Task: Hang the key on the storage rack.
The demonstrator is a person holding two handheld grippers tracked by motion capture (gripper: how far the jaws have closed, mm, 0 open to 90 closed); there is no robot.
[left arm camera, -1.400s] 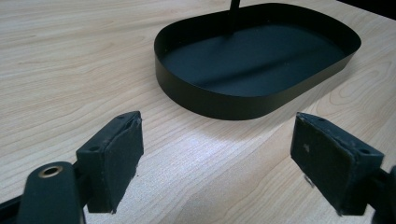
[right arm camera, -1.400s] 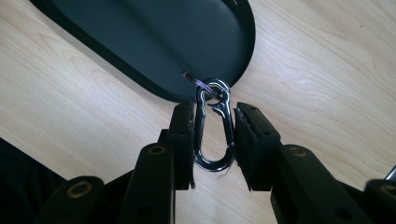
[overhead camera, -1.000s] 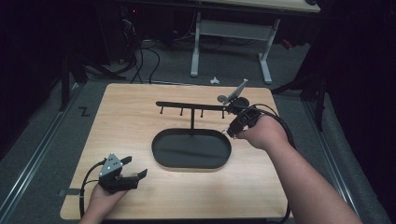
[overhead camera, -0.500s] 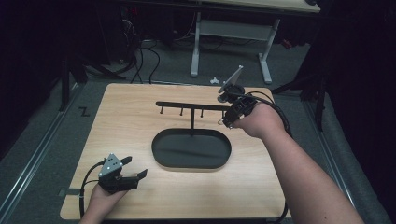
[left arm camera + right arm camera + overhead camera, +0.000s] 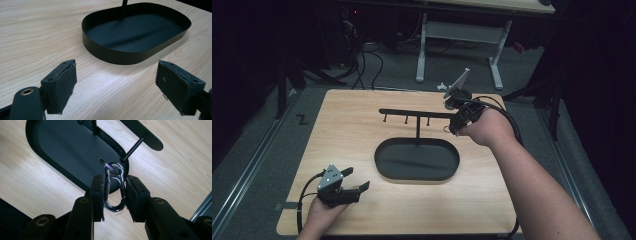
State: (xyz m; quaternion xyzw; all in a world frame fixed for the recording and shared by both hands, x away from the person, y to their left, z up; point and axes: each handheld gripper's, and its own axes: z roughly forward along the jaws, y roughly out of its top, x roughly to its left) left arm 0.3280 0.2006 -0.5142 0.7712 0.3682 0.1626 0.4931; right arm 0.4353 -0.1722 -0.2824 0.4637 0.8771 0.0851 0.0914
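Note:
A black oval tray (image 5: 384,165) sits mid-table, and from it rises a post with a black crossbar (image 5: 412,113) that carries small pegs. My right gripper (image 5: 456,119) hangs at the bar's right end, shut on a silver carabiner (image 5: 114,188) with a key ring on its top. In the right gripper view the carabiner stands upright between the pads, above the tray (image 5: 50,135) and close to one peg (image 5: 132,148). My left gripper (image 5: 357,179) rests at the table's front left. Its jaws stand wide open on bare wood (image 5: 117,75), facing the tray's rim (image 5: 117,53).
The wooden table (image 5: 342,135) ends close behind the bar and just right of my right forearm. Beyond it stand white table legs (image 5: 422,50), with cables (image 5: 362,65) on the dark floor. A metal rail (image 5: 252,165) runs along the left.
My right hand has lifted the carabiner up and toward the far end of the bar. The left gripper has stayed put, still open.

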